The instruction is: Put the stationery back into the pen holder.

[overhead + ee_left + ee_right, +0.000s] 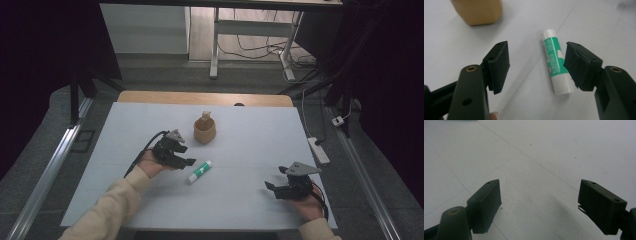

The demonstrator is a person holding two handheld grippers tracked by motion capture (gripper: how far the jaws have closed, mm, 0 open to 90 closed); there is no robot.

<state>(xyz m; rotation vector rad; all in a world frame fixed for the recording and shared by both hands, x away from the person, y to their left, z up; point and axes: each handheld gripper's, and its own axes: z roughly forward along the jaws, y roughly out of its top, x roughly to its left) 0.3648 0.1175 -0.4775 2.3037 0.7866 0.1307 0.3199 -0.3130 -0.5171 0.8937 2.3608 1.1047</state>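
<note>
Left gripper (186, 156) released, jaws wide, nothing clamped. I see glue stick (200, 171) flat on white table (250, 200), just beside it, at 4 o'clock from gripper in high view. In left gripper view glue stick (555, 62) lies between my jaws, close against right-hand pad, not pinched; white cap end points away. Brown pot (204, 131) at 12 o'clock from glue stick, apart, small thing sitting in it. Right gripper (274, 188) released, jaws spread over bare table, well apart from glue stick at 4 o'clock.
</note>
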